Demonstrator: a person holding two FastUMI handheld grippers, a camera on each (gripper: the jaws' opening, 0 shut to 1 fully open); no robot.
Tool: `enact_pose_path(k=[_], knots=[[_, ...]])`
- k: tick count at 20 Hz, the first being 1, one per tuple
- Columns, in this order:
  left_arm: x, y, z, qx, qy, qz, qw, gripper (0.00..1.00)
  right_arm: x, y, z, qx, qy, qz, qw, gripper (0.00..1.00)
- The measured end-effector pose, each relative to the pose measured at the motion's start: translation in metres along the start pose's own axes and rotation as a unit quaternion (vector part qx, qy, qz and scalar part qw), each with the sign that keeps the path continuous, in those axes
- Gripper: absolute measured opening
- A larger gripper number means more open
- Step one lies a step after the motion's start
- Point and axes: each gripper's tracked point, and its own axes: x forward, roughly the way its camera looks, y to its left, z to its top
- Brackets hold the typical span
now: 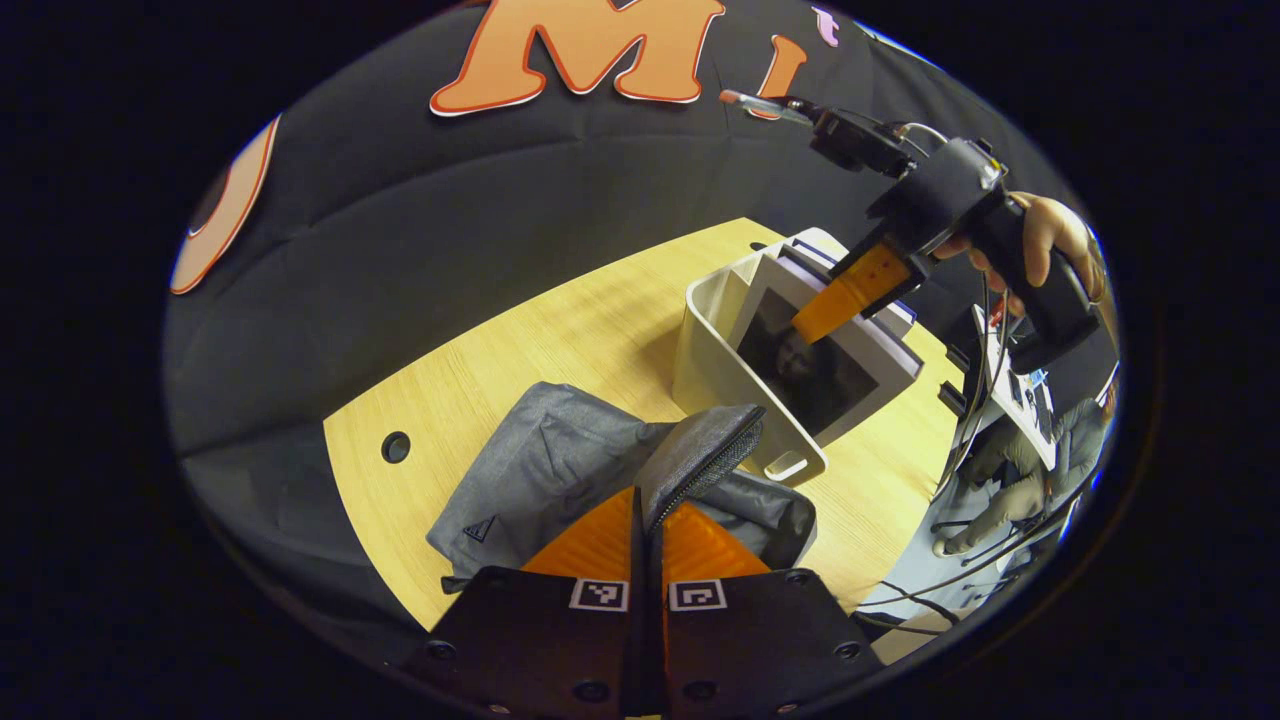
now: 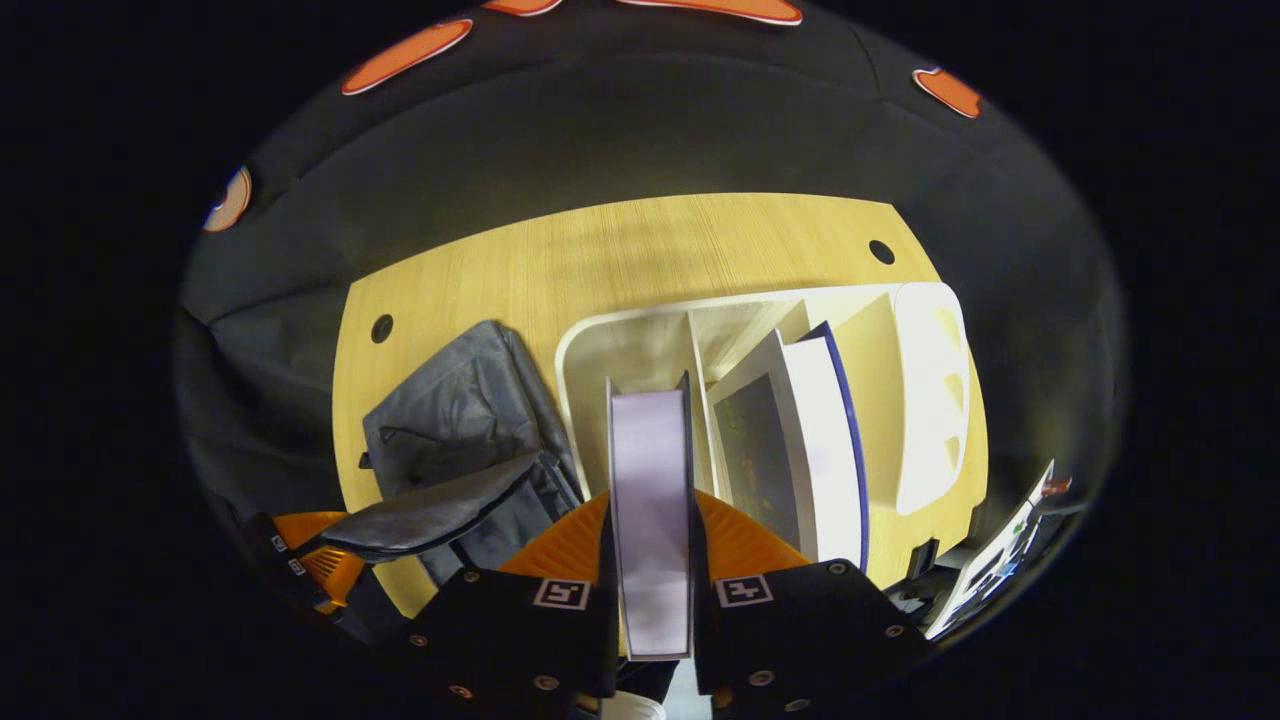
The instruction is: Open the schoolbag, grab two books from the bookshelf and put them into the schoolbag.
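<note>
Right now my right tongs (image 2: 652, 545) are clamped on a book (image 2: 650, 500), its pale page edge standing upright between both fingers and facing me. That book sits in the left compartment of the white bookshelf (image 2: 925, 400), directly ahead of those tongs. Just to the right of them, past a divider, a second book (image 2: 800, 450) with a blue spine leans in the next compartment. In the left gripper view I see the same right tongs (image 1: 835, 300) reaching down into the bookshelf (image 1: 715, 370) from above, with my hand (image 1: 1050, 240) wrapped around the grip.

My left tongs (image 1: 647, 540) are pinched together on the edge of the grey schoolbag's flap (image 1: 700, 450), by the zipper, holding it raised. The schoolbag (image 1: 540, 470) lies on the wooden counter (image 1: 560, 330) directly in front of these tongs, with the bookshelf just beyond it to the right. From the right gripper view the schoolbag (image 2: 450, 420) lies left of my right tongs, touching the bookshelf's side.
</note>
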Motion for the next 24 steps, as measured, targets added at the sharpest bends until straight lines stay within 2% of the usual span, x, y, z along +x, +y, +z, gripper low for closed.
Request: enact_pose_path(k=[8,11,13,15,17,21,23,24], knots=[[-0.005,-0.004,-0.003,-0.002,-0.010,-0.010,1.000,0.01,-0.113,-0.021,0.003,0.039,-0.097,0.011,0.995,0.29],[-0.006,-0.002,-0.002,0.011,-0.007,-0.007,1.000,0.01,-0.159,-0.039,-0.014,0.086,-0.140,0.028,0.986,0.29],[-0.006,-0.001,0.001,0.021,-0.005,-0.001,1.000,0.01,-0.185,-0.053,-0.030,0.125,-0.174,0.048,0.976,0.29],[-0.005,-0.001,0.004,0.025,-0.002,0.003,1.000,0.01,-0.204,-0.057,-0.054,0.172,-0.201,0.093,0.960,0.29],[-0.006,-0.003,0.006,0.029,0.001,0.004,1.000,0.01,-0.204,-0.070,-0.066,0.218,-0.231,0.140,0.938,0.28],[-0.009,-0.003,0.010,0.043,0.000,0.012,0.999,0.01,-0.162,-0.069,-0.085,0.315,-0.258,0.210,0.889,0.28],[-0.012,-0.002,0.014,0.050,-0.006,0.018,0.999,0.01,-0.125,-0.053,-0.103,0.366,-0.248,0.251,0.861,0.28],[-0.014,-0.001,0.014,0.053,-0.008,0.020,0.998,0.01,-0.106,-0.043,-0.113,0.395,-0.244,0.272,0.843,0.28]])
